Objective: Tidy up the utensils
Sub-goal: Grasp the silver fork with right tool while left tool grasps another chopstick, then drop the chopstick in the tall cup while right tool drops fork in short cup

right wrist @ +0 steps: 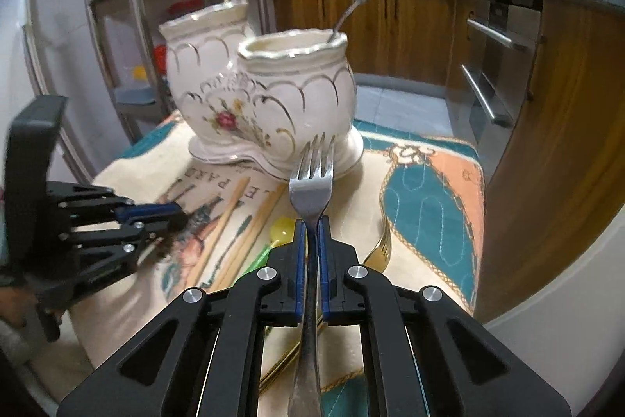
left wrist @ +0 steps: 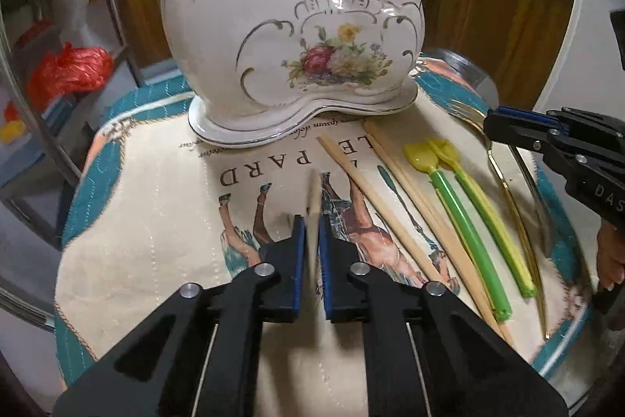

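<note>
A white ceramic two-pot holder (left wrist: 281, 38) with a flower print stands at the back of the mat; it also shows in the right wrist view (right wrist: 269, 92), with a silver spoon (right wrist: 353, 2) in its lower pot. My left gripper (left wrist: 312, 229) is shut on a wooden chopstick (left wrist: 313, 206) above the mat. My right gripper (right wrist: 311, 233) is shut on a silver fork (right wrist: 312, 178), tines toward the holder. On the mat lie wooden chopsticks (left wrist: 375, 198), two yellow-green plastic spoons (left wrist: 461, 221) and a gold fork (left wrist: 508, 190).
The printed mat (left wrist: 164, 221) covers a small table. A metal rack (right wrist: 133, 6) with red bags stands to the left. Kitchen cabinets (right wrist: 410, 26) and an oven (right wrist: 492, 73) lie behind and to the right.
</note>
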{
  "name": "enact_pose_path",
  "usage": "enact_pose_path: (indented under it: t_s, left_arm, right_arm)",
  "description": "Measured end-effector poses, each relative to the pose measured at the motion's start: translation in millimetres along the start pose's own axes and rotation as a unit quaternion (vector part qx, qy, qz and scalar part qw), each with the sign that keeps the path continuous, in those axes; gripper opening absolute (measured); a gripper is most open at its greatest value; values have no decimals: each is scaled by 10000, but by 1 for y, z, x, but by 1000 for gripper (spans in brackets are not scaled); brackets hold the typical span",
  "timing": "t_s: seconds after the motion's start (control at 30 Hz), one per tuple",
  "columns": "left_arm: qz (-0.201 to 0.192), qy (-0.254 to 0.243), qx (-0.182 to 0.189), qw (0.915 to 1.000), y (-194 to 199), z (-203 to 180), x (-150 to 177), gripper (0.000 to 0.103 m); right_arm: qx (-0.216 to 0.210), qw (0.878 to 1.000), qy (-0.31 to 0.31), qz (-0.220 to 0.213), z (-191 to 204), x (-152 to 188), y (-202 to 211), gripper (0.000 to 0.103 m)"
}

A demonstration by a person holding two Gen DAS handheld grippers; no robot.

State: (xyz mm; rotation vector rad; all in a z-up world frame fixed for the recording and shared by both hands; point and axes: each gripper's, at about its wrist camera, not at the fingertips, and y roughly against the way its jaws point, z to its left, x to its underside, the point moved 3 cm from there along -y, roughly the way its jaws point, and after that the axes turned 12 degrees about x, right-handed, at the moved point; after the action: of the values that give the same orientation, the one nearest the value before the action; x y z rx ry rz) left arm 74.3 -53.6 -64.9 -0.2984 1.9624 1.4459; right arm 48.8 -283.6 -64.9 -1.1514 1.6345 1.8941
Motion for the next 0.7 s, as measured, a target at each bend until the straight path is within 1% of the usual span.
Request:
enact_pose_path:
  t_s: [0.1,0.23,0.3,0.37,0.5,0.57,0.7]
  left_arm:
    - [85,-104,27,9999,4,1,1,6]
    - [125,-258,-122,9995,8,0,8,6]
    - [63,-300,-157,9994,11,0,10,6]
    - [-115,-361,-180,9991,20,1,7,6]
    - [-642,-475,-115,9967,44,-1,2,6]
    - [-1016,-543,-53,9933,59,-2,-3,6]
    - [-1551,-664,-55,9857,82,-3,-12,6]
  right_arm:
    - [-116,9996,-47,-248,-2,-3,14,7]
    - [-155,9983,-70,-556,0,-6,28,7]
    - [-161,9971,-98,-732,0,-8,35,7]
    - [-136,9956,-129,-920,-1,-10,42,7]
    - [-124,9921,-249,-1220,-5,-15,53,7]
    - [-41,9889,-278,-1461,-6,-18,60,7]
    - [120,9820,-306,-1858,-6,-27,75,7]
